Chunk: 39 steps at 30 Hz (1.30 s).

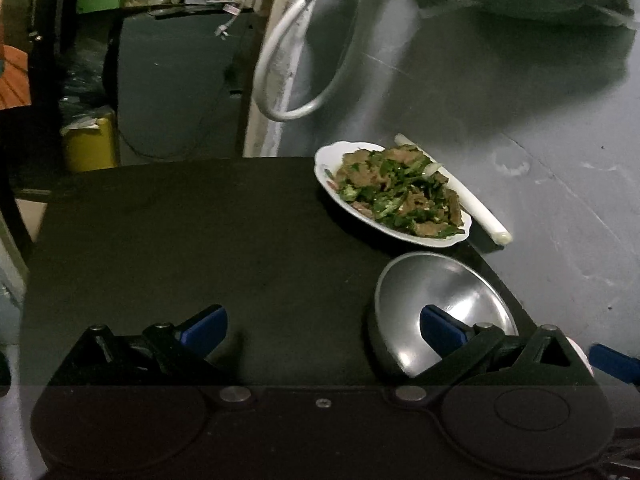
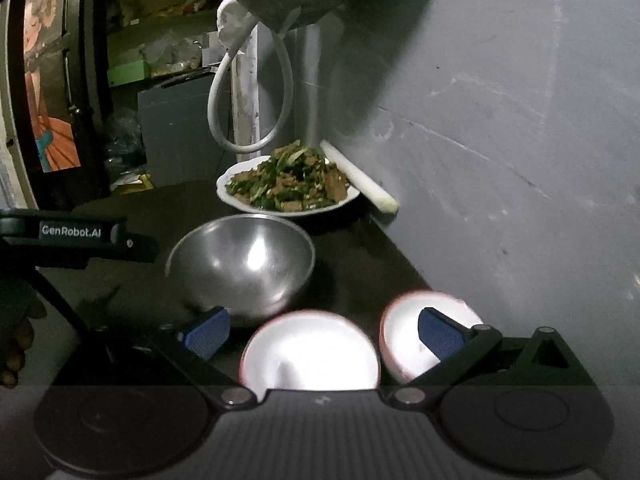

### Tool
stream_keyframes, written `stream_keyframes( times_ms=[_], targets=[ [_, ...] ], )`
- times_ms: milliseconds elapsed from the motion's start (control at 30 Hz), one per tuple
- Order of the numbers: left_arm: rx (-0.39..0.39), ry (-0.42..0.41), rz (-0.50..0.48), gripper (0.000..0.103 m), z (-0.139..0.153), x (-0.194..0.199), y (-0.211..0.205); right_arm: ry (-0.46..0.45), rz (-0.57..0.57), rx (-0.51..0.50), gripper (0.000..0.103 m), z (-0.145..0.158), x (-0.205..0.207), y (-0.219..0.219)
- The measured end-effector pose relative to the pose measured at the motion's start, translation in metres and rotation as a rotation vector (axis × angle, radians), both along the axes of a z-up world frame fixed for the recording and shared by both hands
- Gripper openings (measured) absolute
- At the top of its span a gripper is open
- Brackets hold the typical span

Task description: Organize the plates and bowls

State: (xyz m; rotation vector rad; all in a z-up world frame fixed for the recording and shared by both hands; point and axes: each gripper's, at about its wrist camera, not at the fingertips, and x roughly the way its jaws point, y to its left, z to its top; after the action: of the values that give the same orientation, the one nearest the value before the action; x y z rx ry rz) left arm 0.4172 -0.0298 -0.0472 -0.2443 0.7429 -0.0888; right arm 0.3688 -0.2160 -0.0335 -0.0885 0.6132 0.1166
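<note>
Left gripper (image 1: 322, 330) and right gripper (image 2: 324, 332) both gape, holding nothing. Steel bowl (image 2: 240, 264) sits mid-frame, food plate (image 2: 288, 184) above it, 2 white bowls (image 2: 310, 354) at lower centre.

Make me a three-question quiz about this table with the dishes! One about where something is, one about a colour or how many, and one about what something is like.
1. Where is the plate of food?
A. At the far end of the table beside the wall
B. Inside the metal bowl
C. On the floor

2. How many white bowls sit nearest the right gripper?
A. None
B. Two
C. Five

3. What is the metal bowl like?
A. Full of soup
B. Upside down
C. Empty and upright

Answers:
1 A, it sits by the grey wall, past the metal bowl.
2 B, two bright white bowls show side by side.
3 C, its shiny inside is bare and faces up.
</note>
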Motion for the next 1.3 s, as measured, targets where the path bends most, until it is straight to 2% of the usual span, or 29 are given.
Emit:
stream_keyframes(
  times_ms=[167, 267, 467, 533, 600, 700, 833, 1033, 1300],
  targets=[
    [0.0, 0.006, -0.045, 0.102, -0.005, 0.013, -0.011, 0.016, 0.033, -0.034, 0.087, -0.008, 0.033, 0.006],
    [-0.009, 0.0, -0.071, 0.094, -0.007, 0.015, -0.016, 0.029, 0.052, -0.048, 0.081, -0.011, 0.046, 0.009],
    [-0.044, 0.028, -0.101, 0.059, -0.012, 0.018, -0.017, 0.075, 0.092, -0.048, 0.056, -0.018, 0.06, 0.011],
    [-0.064, 0.043, -0.115, 0.028, -0.013, 0.019, -0.017, 0.09, 0.103, -0.04, 0.047, -0.021, 0.064, 0.012],
    [-0.098, 0.057, -0.129, 0.016, -0.015, 0.019, -0.015, 0.103, 0.112, -0.031, 0.04, -0.022, 0.067, 0.013],
    [-0.119, 0.066, -0.119, 0.015, -0.016, 0.017, -0.012, 0.114, 0.129, -0.028, 0.026, -0.022, 0.07, 0.015],
    [-0.112, 0.063, -0.104, 0.011, -0.01, 0.007, -0.006, 0.117, 0.132, -0.022, 0.019, -0.021, 0.068, 0.016],
    [-0.122, 0.049, -0.075, 0.009, 0.01, -0.024, 0.009, 0.095, 0.156, 0.001, 0.017, -0.006, 0.047, 0.023],
    [-0.151, 0.075, -0.025, 0.009, 0.034, -0.092, 0.035, 0.076, 0.202, 0.069, 0.017, 0.021, -0.004, 0.034]
  ],
)
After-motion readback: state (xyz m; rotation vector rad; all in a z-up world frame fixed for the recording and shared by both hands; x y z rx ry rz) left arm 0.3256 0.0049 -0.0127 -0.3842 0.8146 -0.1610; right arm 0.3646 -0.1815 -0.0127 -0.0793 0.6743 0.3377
